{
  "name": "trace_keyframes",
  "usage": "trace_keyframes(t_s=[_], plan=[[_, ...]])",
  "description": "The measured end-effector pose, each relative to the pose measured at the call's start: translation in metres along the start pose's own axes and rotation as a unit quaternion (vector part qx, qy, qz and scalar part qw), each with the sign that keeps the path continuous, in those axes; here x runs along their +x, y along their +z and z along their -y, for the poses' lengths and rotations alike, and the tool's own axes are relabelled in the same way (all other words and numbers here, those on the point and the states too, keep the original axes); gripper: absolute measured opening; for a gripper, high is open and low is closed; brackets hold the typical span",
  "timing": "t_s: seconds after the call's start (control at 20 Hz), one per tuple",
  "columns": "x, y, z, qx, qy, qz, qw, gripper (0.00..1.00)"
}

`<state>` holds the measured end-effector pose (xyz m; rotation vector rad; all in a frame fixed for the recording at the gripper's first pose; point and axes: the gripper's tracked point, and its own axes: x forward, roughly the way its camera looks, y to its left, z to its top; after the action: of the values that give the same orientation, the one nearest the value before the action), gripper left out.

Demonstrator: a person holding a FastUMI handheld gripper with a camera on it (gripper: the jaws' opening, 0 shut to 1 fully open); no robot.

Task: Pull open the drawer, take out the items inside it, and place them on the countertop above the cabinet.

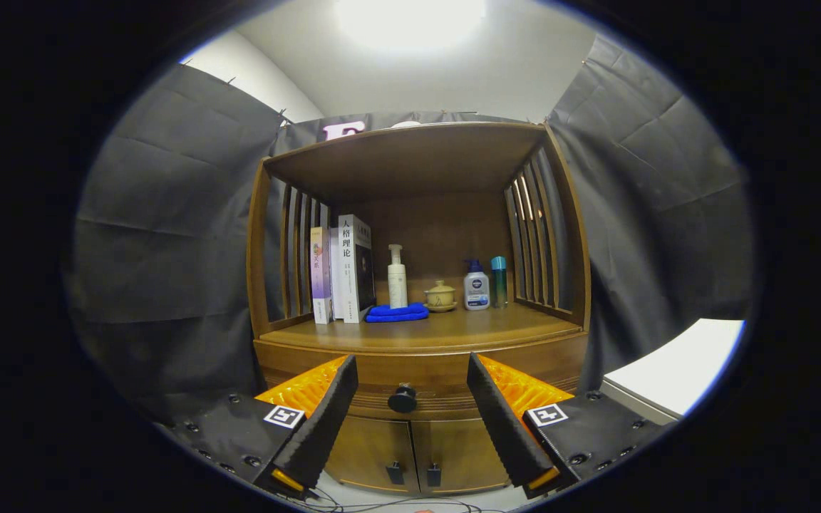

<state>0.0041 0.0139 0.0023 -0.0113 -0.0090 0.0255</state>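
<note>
The tool (407, 399) stands spread wide, its two fingers (325, 420) apart and gripping nothing. Between them, and beyond their tips, sits the one dark round knob (403, 398) of the drawer (410, 381), which is closed, so its contents are hidden.

I take that knob as the landmark. Straight above it runs the bench (453, 329), the wooden top of the cabinet (417, 442) under an open hutch. On the bench, up and to the left of the knob, stand three books (343, 269) upright, side by side against the slatted side. Directly above the knob lies one folded blue cloth (397, 313), with one white pump bottle (397, 276) standing just behind it. A little to the right of that is one small lidded cup on a saucer (440, 295). Further right stand one squat white bottle with a blue cap (476, 286) and, just beside it, one slim teal bottle (499, 282).

Below the knob are two cabinet doors (410, 452), shut, each with one small dark handle near the middle seam.
</note>
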Motion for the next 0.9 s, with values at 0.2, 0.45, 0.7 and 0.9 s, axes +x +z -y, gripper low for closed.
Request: trace_keyframes(t_s=[0.2,0.45,0.7,0.9], plan=[[0.011,0.0,0.001,0.0,-0.004,-0.005,1.0,0.98],[0.04,-0.008,-0.002,0.01,-0.007,-0.024,1.0,0.98],[0.07,-0.03,-0.008,0.009,-0.009,-0.055,0.998,0.98],[0.085,-0.049,-0.014,0.003,-0.001,-0.075,0.997,0.98]])
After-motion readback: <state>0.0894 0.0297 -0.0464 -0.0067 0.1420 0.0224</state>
